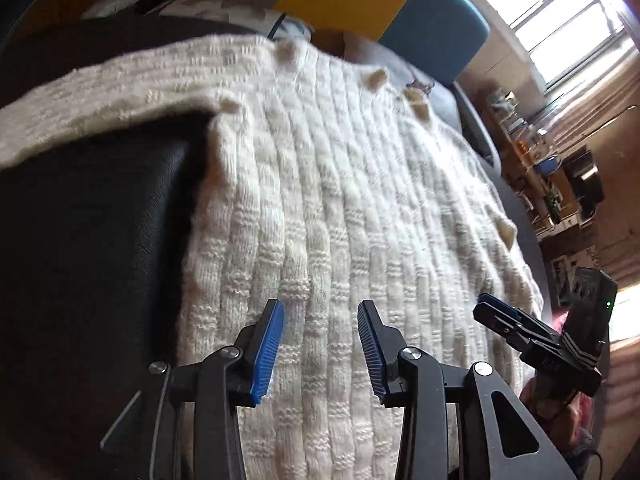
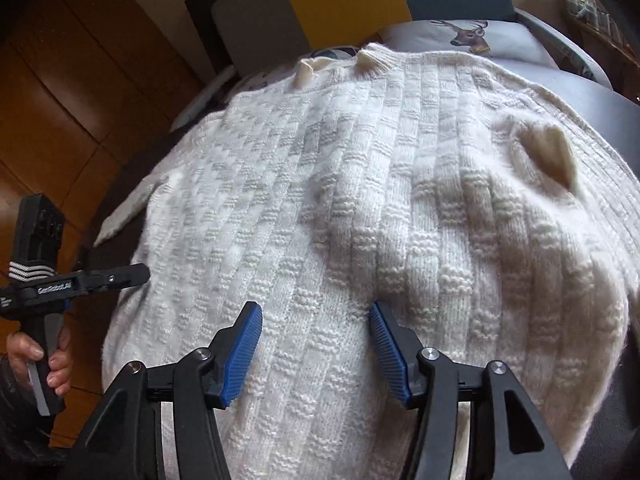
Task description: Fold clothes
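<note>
Dark seat (image 1: 100, 240): sweater (image 1: 340, 200) lengthwise, collar far end.

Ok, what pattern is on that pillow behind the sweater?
A deer head with antlers on a pale pillow, clearest in the right wrist view.

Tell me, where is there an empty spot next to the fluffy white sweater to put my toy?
The white sweater covers most of the surface. One bare patch is the dark surface beside the sweater's body, below its spread sleeve. Another is the grey strip past the sweater's far edge, near the deer pillow. The near edge is crowded by both grippers.
</note>
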`<action>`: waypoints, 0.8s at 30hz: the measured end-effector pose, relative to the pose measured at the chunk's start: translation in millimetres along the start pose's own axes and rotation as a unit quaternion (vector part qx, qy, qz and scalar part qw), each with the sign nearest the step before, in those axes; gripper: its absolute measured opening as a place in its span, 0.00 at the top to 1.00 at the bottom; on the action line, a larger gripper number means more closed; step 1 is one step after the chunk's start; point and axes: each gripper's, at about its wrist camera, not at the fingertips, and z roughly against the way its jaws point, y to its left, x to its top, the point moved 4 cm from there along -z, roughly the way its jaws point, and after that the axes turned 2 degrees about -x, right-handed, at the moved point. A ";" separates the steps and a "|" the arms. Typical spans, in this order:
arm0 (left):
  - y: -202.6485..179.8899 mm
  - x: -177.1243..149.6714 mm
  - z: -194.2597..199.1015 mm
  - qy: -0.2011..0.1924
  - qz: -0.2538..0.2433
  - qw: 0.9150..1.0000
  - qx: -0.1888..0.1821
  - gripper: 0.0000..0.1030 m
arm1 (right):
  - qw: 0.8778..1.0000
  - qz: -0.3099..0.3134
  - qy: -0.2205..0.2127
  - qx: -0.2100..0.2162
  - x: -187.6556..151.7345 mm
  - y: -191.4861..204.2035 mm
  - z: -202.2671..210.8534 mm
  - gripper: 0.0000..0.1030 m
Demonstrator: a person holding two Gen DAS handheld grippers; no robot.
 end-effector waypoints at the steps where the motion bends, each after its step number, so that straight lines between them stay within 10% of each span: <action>1: 0.5 2.0 -8.5 0.012 -0.003 1.000 0.005 0.67 | 1.000 0.003 -0.006 0.011 3.5 -2.1 3.2 0.45; 11: -89.1 152.9 -36.1 -0.061 -0.093 0.991 -0.079 0.55 | 0.995 -0.003 -0.084 -0.061 128.7 -58.3 11.6 0.45; 24: -152.4 262.1 -205.0 0.051 -0.112 0.988 -0.096 0.46 | 0.995 -0.016 -0.056 -0.085 163.4 -112.2 -40.0 0.45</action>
